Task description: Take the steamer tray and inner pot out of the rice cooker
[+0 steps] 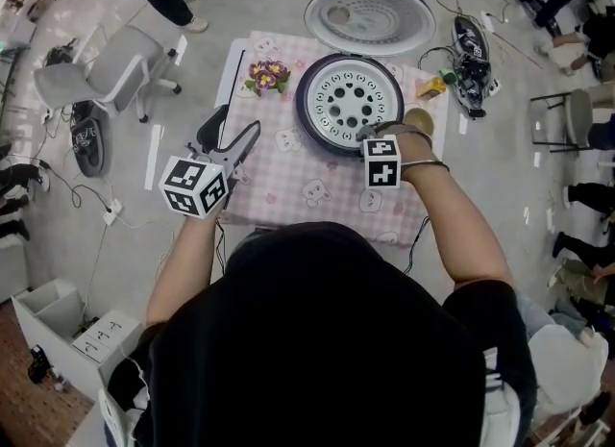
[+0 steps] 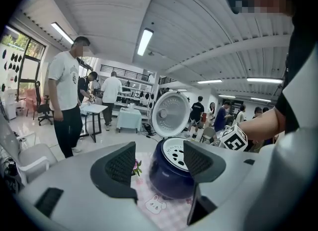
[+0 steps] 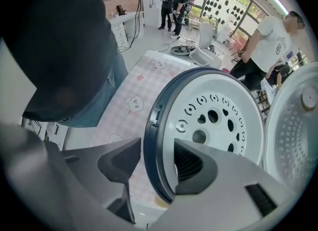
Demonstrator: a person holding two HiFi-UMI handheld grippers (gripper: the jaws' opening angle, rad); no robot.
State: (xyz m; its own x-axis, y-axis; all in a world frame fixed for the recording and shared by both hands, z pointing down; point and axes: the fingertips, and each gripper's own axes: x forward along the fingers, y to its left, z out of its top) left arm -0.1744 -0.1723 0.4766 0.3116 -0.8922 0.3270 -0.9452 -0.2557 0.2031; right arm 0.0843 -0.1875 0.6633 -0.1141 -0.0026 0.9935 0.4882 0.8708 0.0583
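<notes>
Tray, white perforated plastic, seated flat in the mouth of the open cooker on the checked surface; pot beneath it, hidden. Lid swung back, well clear. Right gripper pointing down at the near rim, jaws apart and straddling it: one outside the dark wall, one inside over the tray's edge, pinching nothing yet. Left gripper off to the left above the surface, jaws apart, empty, aimed toward the cooker. Probably light and fairly stiff, that tray, but thin and smooth, so liable to tilt or slip from a one-sided pinch. Best taken by its outer edge alone, not together with the cooker's wall; otherwise no lift. Worth shifting the outer jaw inward, or hooking a hole. Slow, level lift to keep it from catching. Likely heavier, the pot, with a slick rim; better gripped on both sides and lifted straight up.
</notes>
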